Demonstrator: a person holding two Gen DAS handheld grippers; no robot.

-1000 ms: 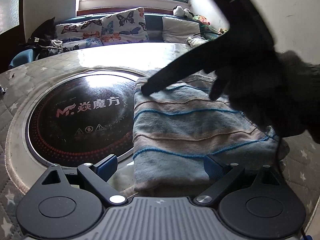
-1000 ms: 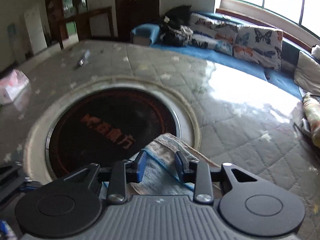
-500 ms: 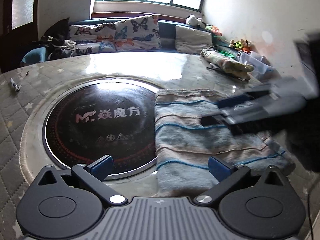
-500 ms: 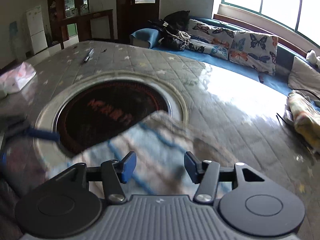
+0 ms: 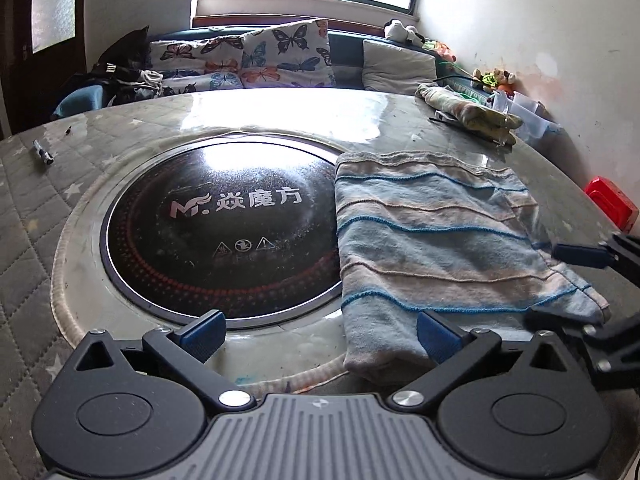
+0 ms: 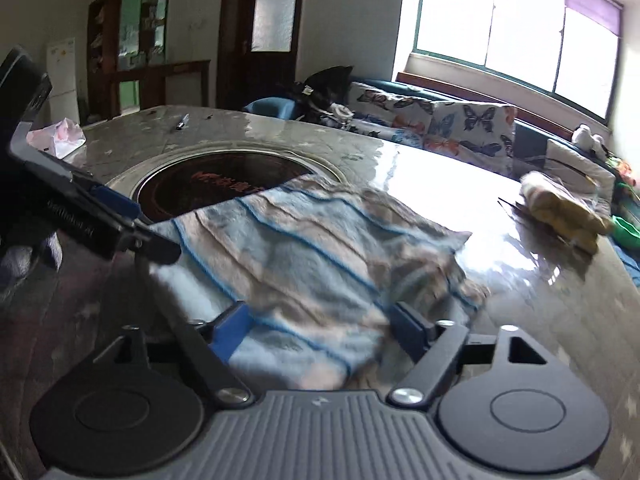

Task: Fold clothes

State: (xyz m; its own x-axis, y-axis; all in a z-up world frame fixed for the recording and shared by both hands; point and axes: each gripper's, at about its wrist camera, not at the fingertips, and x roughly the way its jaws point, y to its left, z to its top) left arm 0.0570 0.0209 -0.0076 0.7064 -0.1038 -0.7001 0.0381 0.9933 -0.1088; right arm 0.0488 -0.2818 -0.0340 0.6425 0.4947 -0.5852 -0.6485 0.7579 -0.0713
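Now the blue-and-beige striped knit garment [image 5: 436, 248] lies flat, folded, right of the round black glass hotplate [image 5: 216, 232], both the left gripper [image 5: 320, 330] and the right gripper [image 6: 320, 322] wide and empty, fitting either another fold or finishing.

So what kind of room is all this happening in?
Most likely a lived-in home dining or living room. A big round table has a built-in hotpot cooker at its centre, a window bench holds butterfly-print cushions, and soft toys sit in the corner.
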